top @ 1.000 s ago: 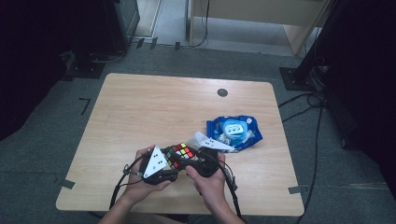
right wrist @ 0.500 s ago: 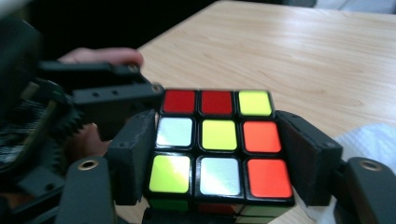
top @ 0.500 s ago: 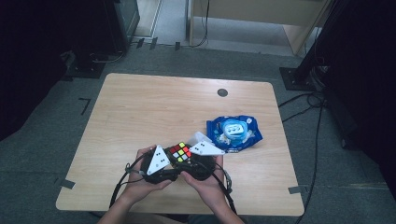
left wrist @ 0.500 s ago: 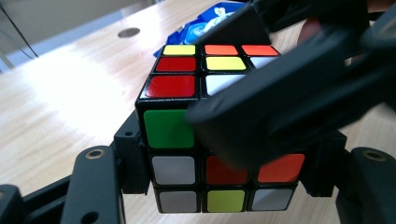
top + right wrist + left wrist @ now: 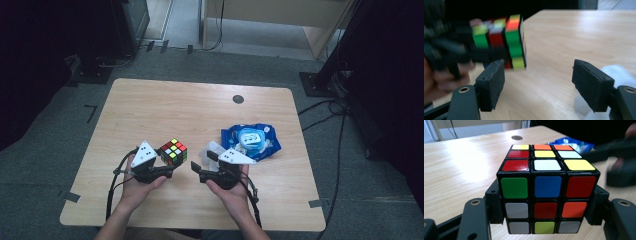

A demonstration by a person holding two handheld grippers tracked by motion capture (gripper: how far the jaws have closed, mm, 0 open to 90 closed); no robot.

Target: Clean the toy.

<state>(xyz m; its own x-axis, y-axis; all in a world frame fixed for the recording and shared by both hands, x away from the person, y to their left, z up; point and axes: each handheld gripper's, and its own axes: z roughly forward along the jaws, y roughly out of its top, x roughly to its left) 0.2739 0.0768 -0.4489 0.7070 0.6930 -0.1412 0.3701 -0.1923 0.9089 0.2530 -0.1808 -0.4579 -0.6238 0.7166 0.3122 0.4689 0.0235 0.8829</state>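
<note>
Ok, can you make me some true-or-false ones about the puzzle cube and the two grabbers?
1. The left gripper is clamped on the Rubik's cube. True.
2. The right gripper is squeezing the cube too. False: its jaws have just been opening, stand apart with nothing between them, and the cube sits off to one side.
3. A blue packet lies on the wooden table beyond the right gripper. True.
4. In the left gripper view, the middle square of the face towards the camera is green. False: it is red.
5. The cube's stickers are all sorted by colour. False: every visible face is mixed.
</note>
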